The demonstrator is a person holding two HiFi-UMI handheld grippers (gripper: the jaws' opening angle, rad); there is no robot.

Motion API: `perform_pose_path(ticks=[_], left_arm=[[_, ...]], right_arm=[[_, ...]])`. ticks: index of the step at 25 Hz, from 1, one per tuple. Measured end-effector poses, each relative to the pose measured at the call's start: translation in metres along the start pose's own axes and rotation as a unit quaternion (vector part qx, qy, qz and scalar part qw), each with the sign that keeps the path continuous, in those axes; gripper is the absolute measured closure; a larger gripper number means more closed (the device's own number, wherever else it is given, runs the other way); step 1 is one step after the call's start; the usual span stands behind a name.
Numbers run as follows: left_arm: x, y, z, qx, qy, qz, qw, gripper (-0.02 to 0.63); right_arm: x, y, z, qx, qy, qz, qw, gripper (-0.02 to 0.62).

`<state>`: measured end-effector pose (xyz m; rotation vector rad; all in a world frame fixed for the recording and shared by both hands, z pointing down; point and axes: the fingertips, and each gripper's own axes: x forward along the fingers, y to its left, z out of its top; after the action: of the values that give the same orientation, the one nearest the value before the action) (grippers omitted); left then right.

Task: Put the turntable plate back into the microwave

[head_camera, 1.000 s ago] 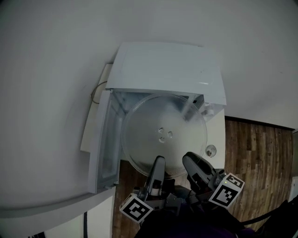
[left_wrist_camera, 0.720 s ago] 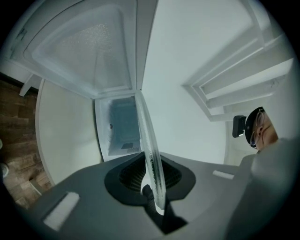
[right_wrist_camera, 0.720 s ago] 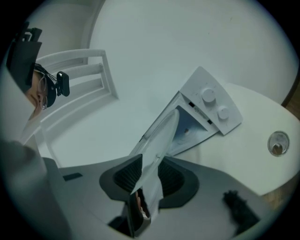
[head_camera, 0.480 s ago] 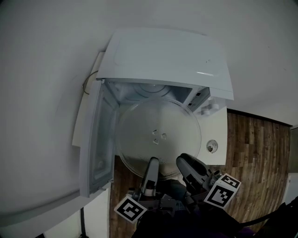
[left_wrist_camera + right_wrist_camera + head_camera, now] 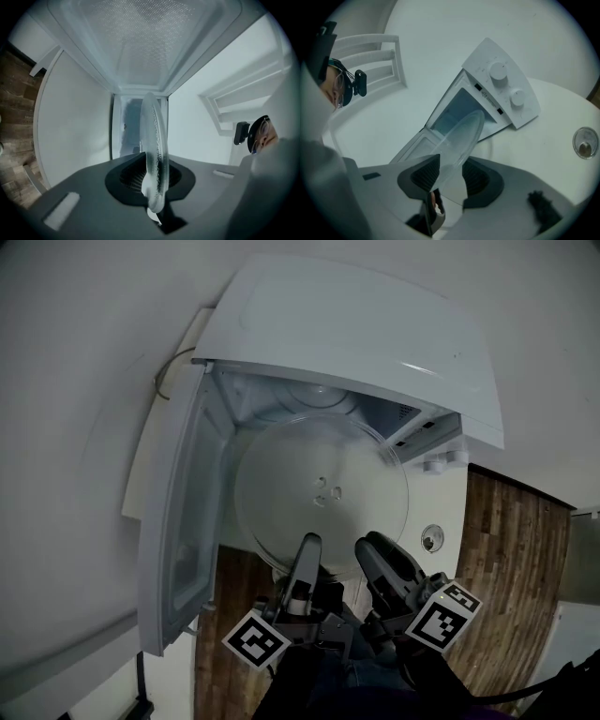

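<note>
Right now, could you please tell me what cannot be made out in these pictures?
- Most of the microwave floor: head view, covered by the turntable plate.
- Markings around the dial: right gripper view, too small.
- The small round object beside the microwave: head view, too small to identify.

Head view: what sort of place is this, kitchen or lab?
Probably a home-style room or staged kitchen corner, not an industrial cell: a white microwave with its door open sits on a white table, over a brown wood-plank floor, with what looks like a white slatted chair back nearby.
</note>
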<state>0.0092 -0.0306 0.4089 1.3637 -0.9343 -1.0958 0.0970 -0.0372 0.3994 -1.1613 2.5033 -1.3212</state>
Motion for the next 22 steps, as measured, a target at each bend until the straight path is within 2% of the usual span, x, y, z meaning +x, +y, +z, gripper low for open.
perform_pose_path(ticks=[3, 7, 10, 13, 17, 18, 20, 22], left_arm=[[0.006, 0.004, 0.005, -0.007, -0.004, -0.006, 0.9999, 0.569], [0.018, 0.013, 0.015, -0.004, -0.013, -0.006, 0.9999, 0.569], [0.03, 0.023, 0.024, -0.01, -0.034, 0.002, 0.9994, 0.569], [0.044, 0.031, 0.034, -0.008, -0.048, 0.005, 0.9988, 0.569], [0.066, 0.035, 0.047, 0.015, -0.048, 0.008, 0.9987, 0.568], [0.071, 0.036, 0.049, 0.018, -0.047, 0.009, 0.9987, 0.568], [0.08, 0.038, 0.053, 0.02, -0.044, 0.014, 0.9987, 0.568], [0.089, 0.04, 0.058, 0.021, -0.041, 0.015, 0.9988, 0.568]], right_arm=[[-0.002, -0.008, 0.005, -0.025, -0.003, -0.02, 0.999, 0.397], [-0.005, -0.014, 0.009, -0.097, 0.005, -0.051, 0.994, 0.393], [-0.006, -0.025, 0.011, -0.14, 0.016, -0.077, 0.987, 0.393], [-0.003, -0.03, 0.01, -0.16, 0.032, -0.088, 0.983, 0.394], [0.012, -0.028, 0.005, -0.177, 0.041, -0.089, 0.979, 0.397], [0.016, -0.029, 0.004, -0.188, 0.045, -0.093, 0.977, 0.403], [0.025, -0.03, 0.003, -0.212, 0.056, -0.101, 0.971, 0.471], [0.032, -0.031, 0.002, -0.228, 0.063, -0.106, 0.966, 0.513]])
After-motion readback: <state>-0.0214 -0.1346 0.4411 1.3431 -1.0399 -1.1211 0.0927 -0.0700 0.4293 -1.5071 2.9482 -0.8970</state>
